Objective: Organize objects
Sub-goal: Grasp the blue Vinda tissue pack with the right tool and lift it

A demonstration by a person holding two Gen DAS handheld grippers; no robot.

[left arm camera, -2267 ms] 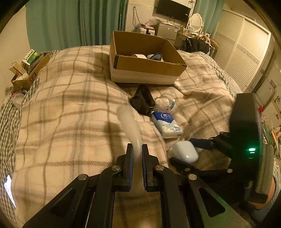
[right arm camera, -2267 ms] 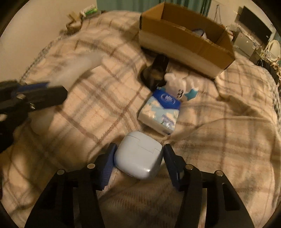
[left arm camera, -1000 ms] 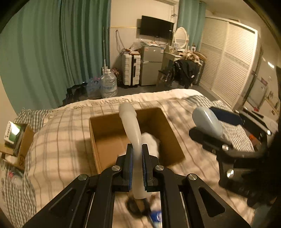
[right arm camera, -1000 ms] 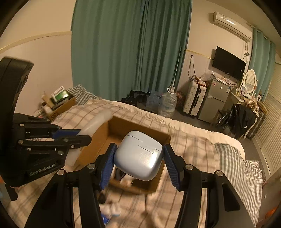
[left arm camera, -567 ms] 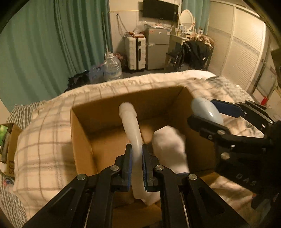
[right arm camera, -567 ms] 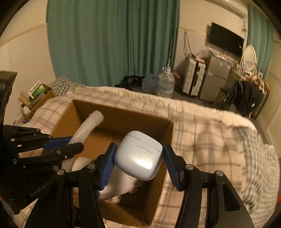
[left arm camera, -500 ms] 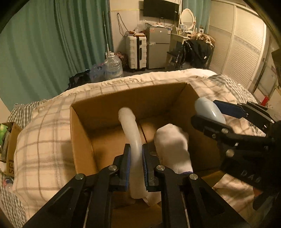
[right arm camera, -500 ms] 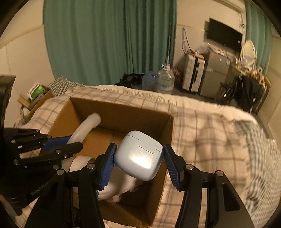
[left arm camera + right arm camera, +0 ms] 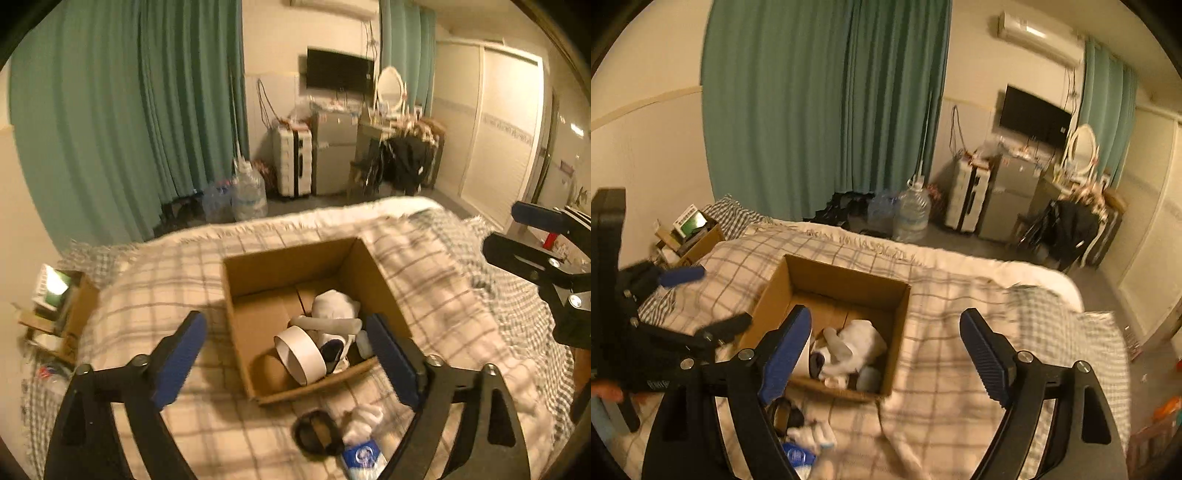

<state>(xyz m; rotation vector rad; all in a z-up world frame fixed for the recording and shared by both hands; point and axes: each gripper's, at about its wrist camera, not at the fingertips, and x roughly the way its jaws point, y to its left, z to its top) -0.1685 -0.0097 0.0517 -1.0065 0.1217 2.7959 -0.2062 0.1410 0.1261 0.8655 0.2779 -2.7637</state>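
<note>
Left wrist view looks down on a bed with a plaid blanket, and the left gripper is held above it with its blue-padded fingers spread wide and nothing between them. Between the two fingers, further away, sits an open cardboard box on the blanket. Inside the box, at its near right part, lie a white tape roll, a pale curved tube resting across a white bundle of cloth, and a small pale case against the right wall. On the blanket just near of the box lie a black strap-like object, a white crumpled item and a blue-and-white tissue pack, close together. At the right edge the right gripper shows, its two arms apart and empty.

Right wrist view shows the right gripper also wide open, holding nothing, above the near right side of the same box. The pale case lies in the near right corner of the box, beside the white cloth and the tube. The left gripper appears at the left, its fingers apart. Far behind the bed hang green curtains; a water jug stands on the floor and a television is on the far wall.
</note>
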